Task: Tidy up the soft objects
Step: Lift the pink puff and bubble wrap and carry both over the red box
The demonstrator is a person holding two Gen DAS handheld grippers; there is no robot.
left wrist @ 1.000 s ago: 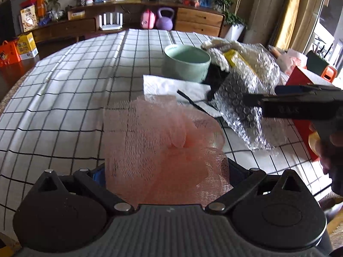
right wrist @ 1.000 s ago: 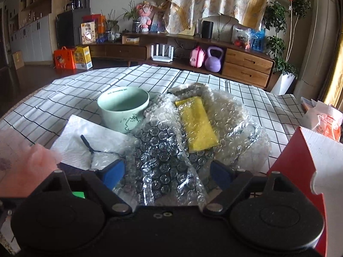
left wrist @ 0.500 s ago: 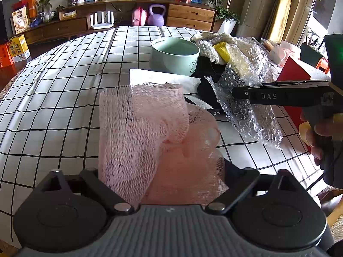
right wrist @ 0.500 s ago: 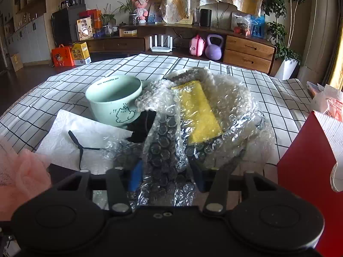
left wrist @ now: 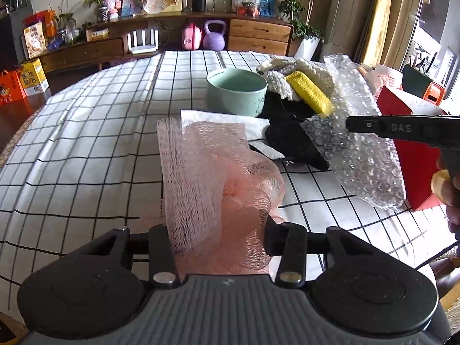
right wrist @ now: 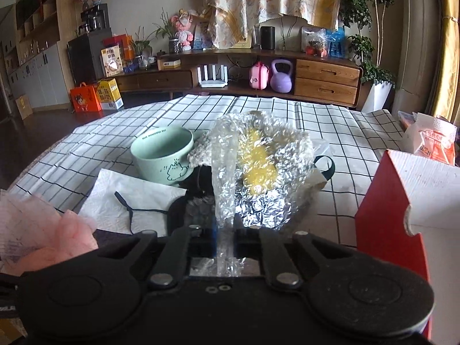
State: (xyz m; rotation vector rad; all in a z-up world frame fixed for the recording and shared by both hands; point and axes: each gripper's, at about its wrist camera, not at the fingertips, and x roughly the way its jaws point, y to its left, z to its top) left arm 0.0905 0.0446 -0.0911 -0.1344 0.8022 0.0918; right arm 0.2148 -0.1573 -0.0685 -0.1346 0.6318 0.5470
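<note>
Left gripper [left wrist: 220, 241], lower centre of the left wrist view: jaws just closing, now pressed in on a pink mesh puff [left wrist: 212, 189] from both sides. Puff bunched at the pinch and rising up the frame from there, long axis running away from the camera toward a pale green mug [left wrist: 235, 95] at centre; loose flat flap of net at its upper left, rounded gathers on the right. Seen again as a pink mass at the lower left edge of the right wrist view.

Right gripper [right wrist: 224, 241], lower centre of its own view: jaws just closing, now nearly together and clamped on a thin folded edge of bubble wrap [right wrist: 258, 172]. Wrap standing up the middle of the frame from the pinch, spreading wide at the top, long axis roughly vertical in the picture; lifted or still resting on the cloth, cannot tell. Yellow cloth [right wrist: 258, 166] showing blurred through the wrap.

White paper napkin [right wrist: 129, 198] with a black cord across it, left of centre, lying on the checked tablecloth [right wrist: 330, 120]. Red box [right wrist: 385, 224] at the right edge, just beside the wrap.
</note>
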